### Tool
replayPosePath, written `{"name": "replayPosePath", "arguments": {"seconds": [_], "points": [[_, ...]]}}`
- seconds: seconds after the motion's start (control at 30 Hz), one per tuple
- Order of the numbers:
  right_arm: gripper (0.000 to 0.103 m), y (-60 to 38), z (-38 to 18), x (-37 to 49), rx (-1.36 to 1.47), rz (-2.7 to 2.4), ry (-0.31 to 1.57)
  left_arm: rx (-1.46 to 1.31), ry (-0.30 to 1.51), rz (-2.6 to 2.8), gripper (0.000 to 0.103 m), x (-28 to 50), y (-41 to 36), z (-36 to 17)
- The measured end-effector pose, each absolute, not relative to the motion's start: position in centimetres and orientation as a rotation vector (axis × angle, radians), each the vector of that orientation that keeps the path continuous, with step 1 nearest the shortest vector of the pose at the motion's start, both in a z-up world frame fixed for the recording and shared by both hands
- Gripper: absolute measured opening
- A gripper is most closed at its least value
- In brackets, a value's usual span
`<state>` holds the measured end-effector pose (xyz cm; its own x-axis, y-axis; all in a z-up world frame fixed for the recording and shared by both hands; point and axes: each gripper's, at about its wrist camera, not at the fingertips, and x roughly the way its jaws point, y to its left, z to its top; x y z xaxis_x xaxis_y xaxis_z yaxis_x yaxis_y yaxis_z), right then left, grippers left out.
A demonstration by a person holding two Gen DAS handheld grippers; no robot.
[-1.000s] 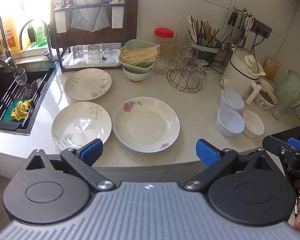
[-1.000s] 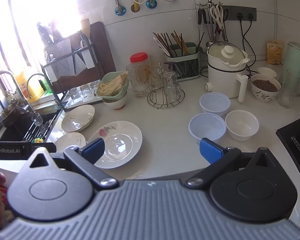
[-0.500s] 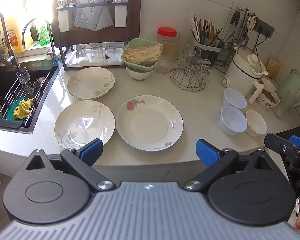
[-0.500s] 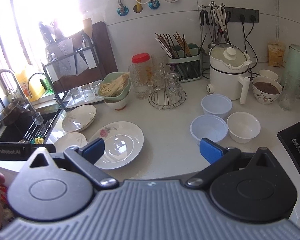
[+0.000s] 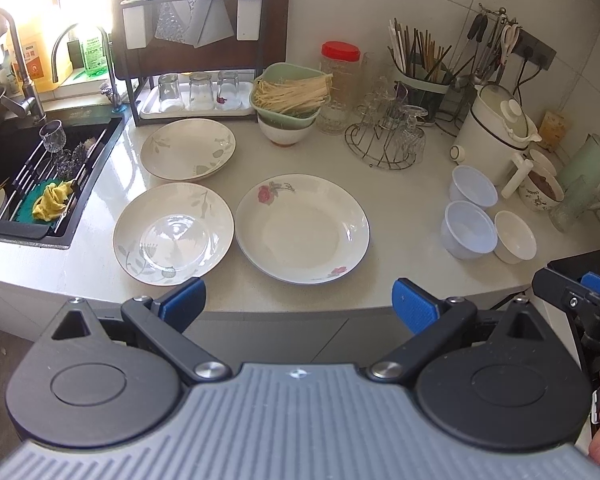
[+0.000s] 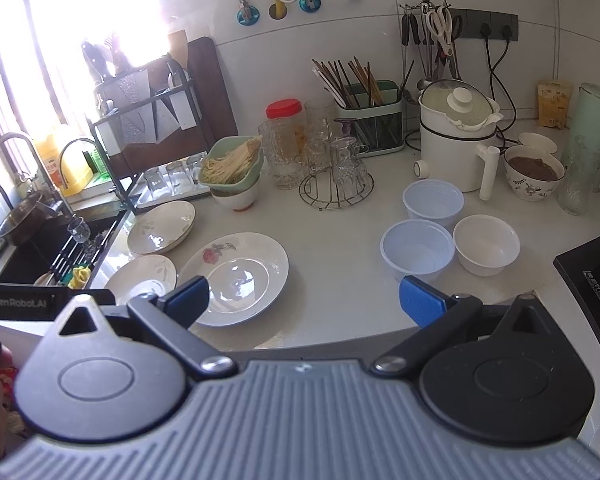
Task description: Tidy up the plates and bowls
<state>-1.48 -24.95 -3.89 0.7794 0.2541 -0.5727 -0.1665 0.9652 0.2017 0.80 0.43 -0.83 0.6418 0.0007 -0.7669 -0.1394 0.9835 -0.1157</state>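
Three plates lie on the pale counter (image 5: pixel 400 208): a rose-patterned plate (image 5: pixel 302 227) in the middle, a leaf-patterned plate (image 5: pixel 174 233) just beside it on the sink (image 5: pixel 28 152) side, and a third plate (image 5: pixel 188 149) behind that one, near the glass tray. Toward the kettle stand three bowls close together (two translucent plastic bowls (image 6: pixel 418 249) (image 6: pixel 433 204) and a white bowl (image 6: pixel 486 245), possibly touching). Both tools hang short of the counter edge, empty: the left gripper (image 5: pixel 298 304) with its blue fingers spread wide, the right gripper (image 6: pixel 303 300) likewise gaping.
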Motion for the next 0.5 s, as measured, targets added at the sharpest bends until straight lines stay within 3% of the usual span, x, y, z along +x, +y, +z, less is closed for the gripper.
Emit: {"name": "replayPosePath", "arguments": {"seconds": [0.5], "points": [[0.103, -25.44, -3.6, -1.55, 0.122, 0.244, 0.663, -0.165, 0.879, 0.093, 0.101, 0.46, 0.42, -0.1]]}}
